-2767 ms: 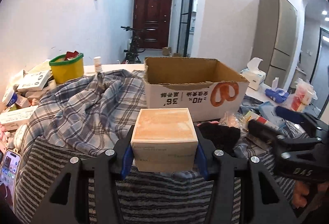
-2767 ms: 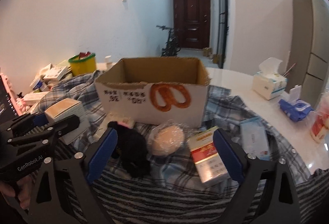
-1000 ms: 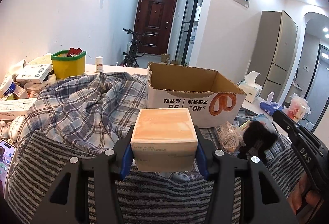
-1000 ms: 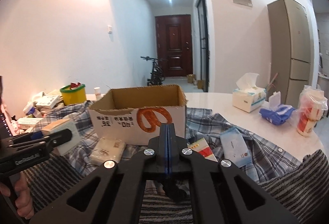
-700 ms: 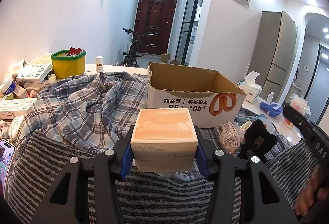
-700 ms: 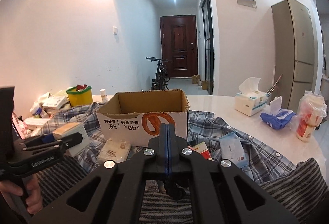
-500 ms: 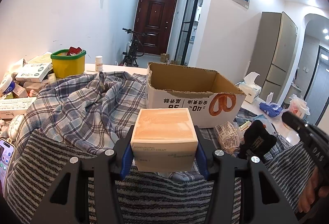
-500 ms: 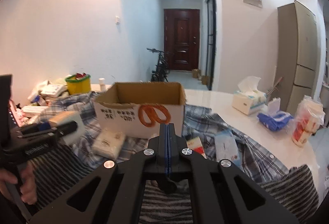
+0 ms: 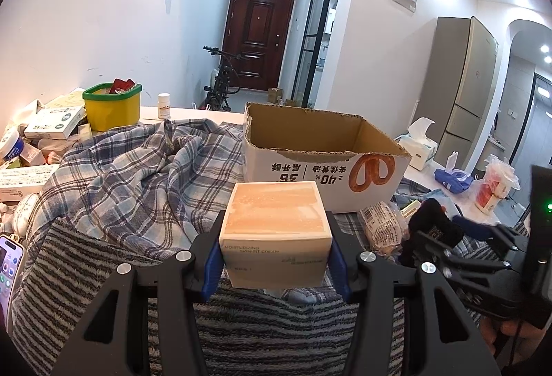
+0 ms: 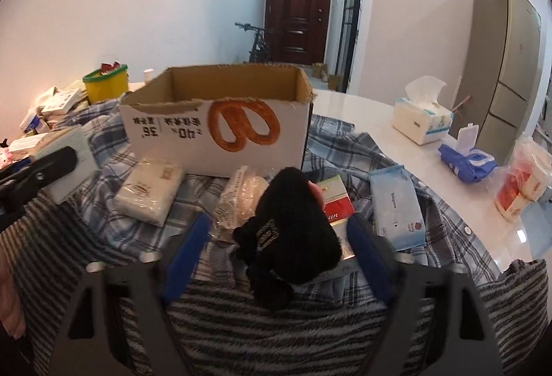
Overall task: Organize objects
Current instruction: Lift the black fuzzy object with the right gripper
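Before the cardboard box (image 10: 220,120), the right gripper (image 10: 276,238), shut earlier, is opening around the black plush (image 10: 293,224).

White table (image 10: 362,113), plaid cloth (image 9: 138,175), striped cloth (image 9: 258,334), tissue box (image 10: 421,124)

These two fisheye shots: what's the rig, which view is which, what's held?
No robot: a person holds a two-finger gripper in each hand, each with a camera looking along its fingers. The left view shows the left gripper clamping a cream box. The right view shows the right gripper, its jaws opening with a black knitted item between them. Ahead stands an open cardboard box on a plaid cloth, with packets beside it.
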Motion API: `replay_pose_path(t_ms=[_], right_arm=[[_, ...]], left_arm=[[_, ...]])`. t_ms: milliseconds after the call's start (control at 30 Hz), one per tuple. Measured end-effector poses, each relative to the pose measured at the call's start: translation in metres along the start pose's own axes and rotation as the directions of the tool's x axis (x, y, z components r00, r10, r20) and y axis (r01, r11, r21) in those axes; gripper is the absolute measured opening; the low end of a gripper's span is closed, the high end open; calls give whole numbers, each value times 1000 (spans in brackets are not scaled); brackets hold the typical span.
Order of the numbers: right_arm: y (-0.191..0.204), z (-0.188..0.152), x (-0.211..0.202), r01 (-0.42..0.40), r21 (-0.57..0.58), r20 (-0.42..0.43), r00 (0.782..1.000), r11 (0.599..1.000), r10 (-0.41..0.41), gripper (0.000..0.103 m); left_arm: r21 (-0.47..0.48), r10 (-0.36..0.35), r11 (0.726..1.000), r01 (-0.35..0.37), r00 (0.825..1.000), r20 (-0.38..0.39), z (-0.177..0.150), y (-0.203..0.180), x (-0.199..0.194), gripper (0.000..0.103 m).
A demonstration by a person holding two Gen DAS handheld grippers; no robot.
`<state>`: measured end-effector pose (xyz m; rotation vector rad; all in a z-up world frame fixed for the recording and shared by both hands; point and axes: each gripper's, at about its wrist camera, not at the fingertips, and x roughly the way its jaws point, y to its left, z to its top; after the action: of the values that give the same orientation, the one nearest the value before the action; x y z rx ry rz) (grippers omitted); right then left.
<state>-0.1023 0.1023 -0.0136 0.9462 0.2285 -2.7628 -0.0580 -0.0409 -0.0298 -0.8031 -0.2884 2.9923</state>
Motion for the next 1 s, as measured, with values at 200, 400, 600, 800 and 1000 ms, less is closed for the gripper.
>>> replay_pose_path(t_ms=[200,400,600,800,1000], right_arm=[[-6,-1,17,-64,28,-66,996,998,66,30],[-2,-2,-3,-68,9,24,997,998,68,23],[5,-1,-19,-52,-18,104,993,998,54,23],[1,1,-37,-150,-17,184,971,989,151,23],[0,16,-55,-121,-14,245,962,993,121,23]], left_arm=[[-2,1,1000,-1,1000,0,0,-1,0,54],[0,1,1000,-1,1000,-1,0,0,0,54],[0,1,1000,-1,1000,1,0,0,0,54],[3,14,1000,-14,1000,14,1,-1,-3,53],[20,6,1000,-6,999,34,5,-5,-9,53]])
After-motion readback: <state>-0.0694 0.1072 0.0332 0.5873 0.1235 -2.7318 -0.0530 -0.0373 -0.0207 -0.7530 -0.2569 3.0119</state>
